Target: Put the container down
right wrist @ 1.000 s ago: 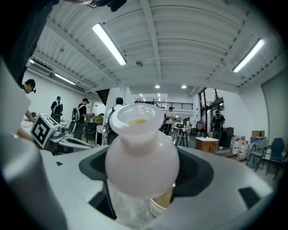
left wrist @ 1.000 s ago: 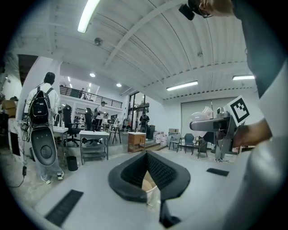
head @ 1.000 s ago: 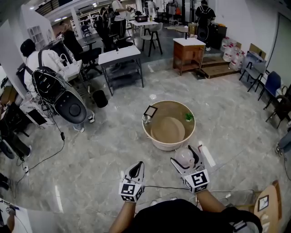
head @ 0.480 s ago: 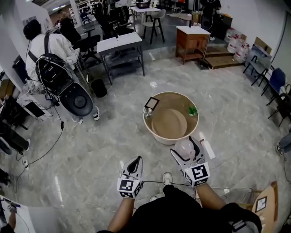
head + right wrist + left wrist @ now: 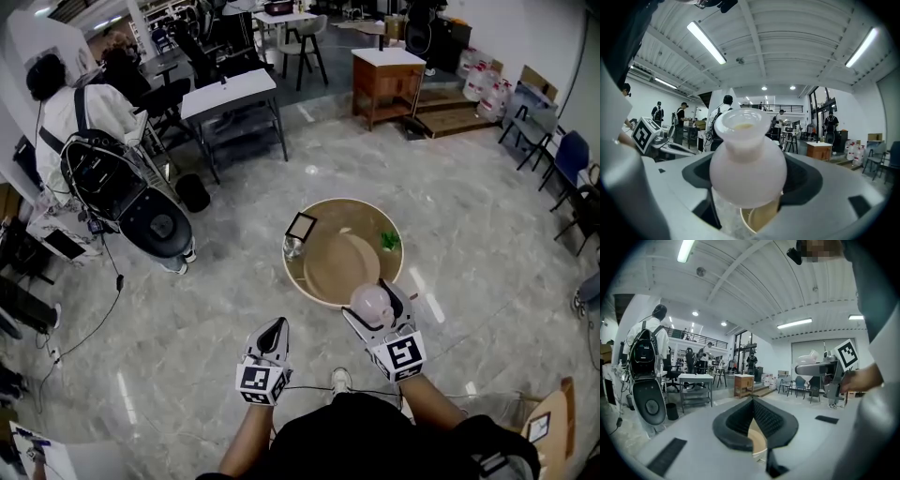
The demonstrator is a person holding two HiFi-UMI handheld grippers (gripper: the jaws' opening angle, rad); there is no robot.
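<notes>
A frosted white container (image 5: 369, 300) with a round belly and a wide neck sits upright between the jaws of my right gripper (image 5: 375, 309), which is shut on it. In the right gripper view the container (image 5: 746, 159) fills the middle. It hangs over the near rim of a low round tan table (image 5: 298, 289). On the table are a round tan plate (image 5: 339, 267), a small frame (image 5: 301, 226), a glass (image 5: 292, 247) and a green sprig (image 5: 389, 241). My left gripper (image 5: 274, 330) is shut and empty, left of the table over the floor; its closed jaws (image 5: 752, 420) point toward the table.
A person with a black backpack (image 5: 89, 131) stands at the far left beside a black pod-shaped device (image 5: 155, 223). A grey desk (image 5: 230, 94) and a wooden cabinet (image 5: 386, 75) stand beyond the round table. Chairs (image 5: 562, 159) line the right wall. A cable (image 5: 309, 387) crosses the marble floor near my feet.
I have stepped closer to the round table. My right gripper, still holding the container, now hangs over the table's near rim instead of over the floor. The left gripper stays shut.
</notes>
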